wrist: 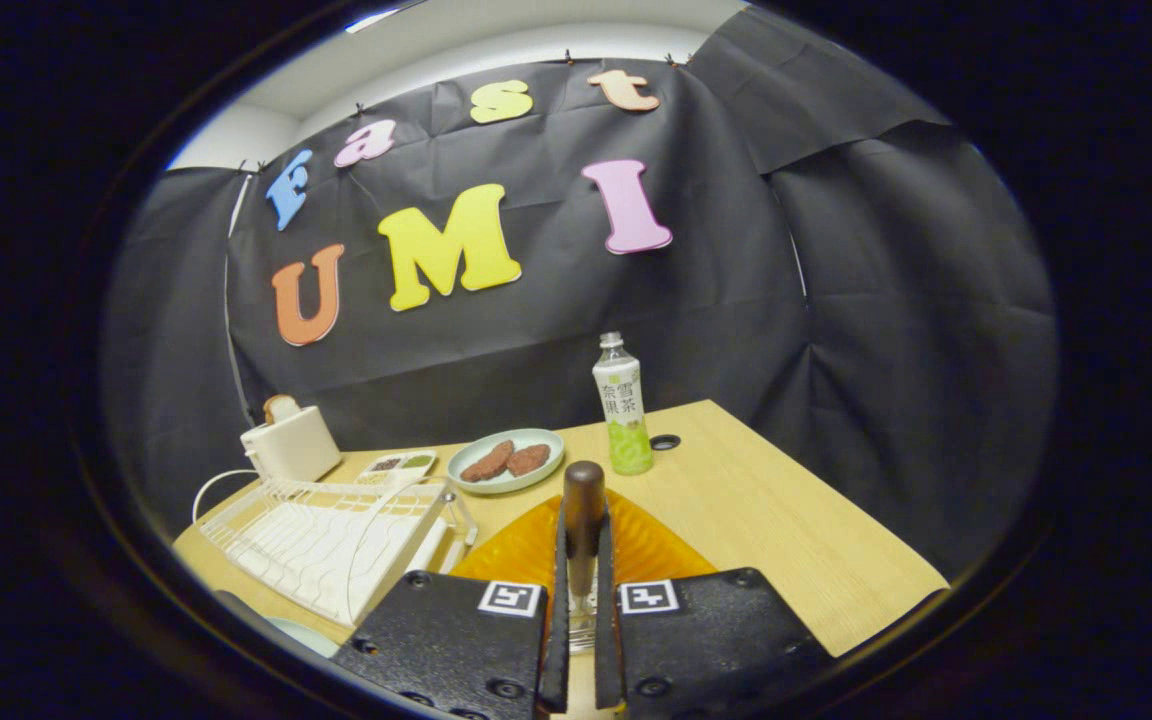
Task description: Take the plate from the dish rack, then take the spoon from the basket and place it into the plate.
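A wooden table [756, 510] is seen in front of a black cloth wall. A white dish rack [326, 535] is set at nine o'clock from the orange plate [646, 550]. The spoon [583, 530] is squeezed between the nearly closed gripper [581, 560] fingers, over the plate.

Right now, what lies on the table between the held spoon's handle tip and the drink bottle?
In the gripper view, the orange plate, then bare table. The gripper is shut on the spoon, which stands over the plate; the bottle stands beyond.
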Demonstrator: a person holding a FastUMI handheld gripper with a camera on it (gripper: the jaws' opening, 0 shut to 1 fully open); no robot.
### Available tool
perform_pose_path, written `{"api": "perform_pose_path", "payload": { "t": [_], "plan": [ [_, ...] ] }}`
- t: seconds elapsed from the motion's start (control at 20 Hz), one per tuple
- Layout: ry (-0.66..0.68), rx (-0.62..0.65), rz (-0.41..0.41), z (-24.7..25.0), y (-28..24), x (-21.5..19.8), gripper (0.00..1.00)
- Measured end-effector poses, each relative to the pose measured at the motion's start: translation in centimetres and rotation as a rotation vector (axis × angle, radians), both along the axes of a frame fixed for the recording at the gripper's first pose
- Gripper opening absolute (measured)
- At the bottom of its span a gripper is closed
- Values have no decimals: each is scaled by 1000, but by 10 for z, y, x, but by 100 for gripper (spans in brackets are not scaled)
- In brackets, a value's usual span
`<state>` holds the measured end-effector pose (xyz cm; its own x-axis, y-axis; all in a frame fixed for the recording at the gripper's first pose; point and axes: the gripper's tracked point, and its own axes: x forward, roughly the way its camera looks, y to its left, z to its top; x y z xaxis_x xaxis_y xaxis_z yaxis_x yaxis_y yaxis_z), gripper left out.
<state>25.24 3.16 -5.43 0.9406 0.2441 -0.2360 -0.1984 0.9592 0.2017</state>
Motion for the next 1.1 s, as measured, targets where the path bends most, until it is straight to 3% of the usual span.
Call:
{"api": "perform_pose_path", "payload": {
  "t": [0.2, 0.55, 0.85, 1.1],
  "plan": [
    [-40, 32, -21, 22, -2, -7, 10],
    [-199, -10, -42, 89, 0, -38, 9],
    [-283, -5, 13, 128, 25, -89, 9],
    [-300, 7, 52, 128, 47, -134, 9]
  ]
}}
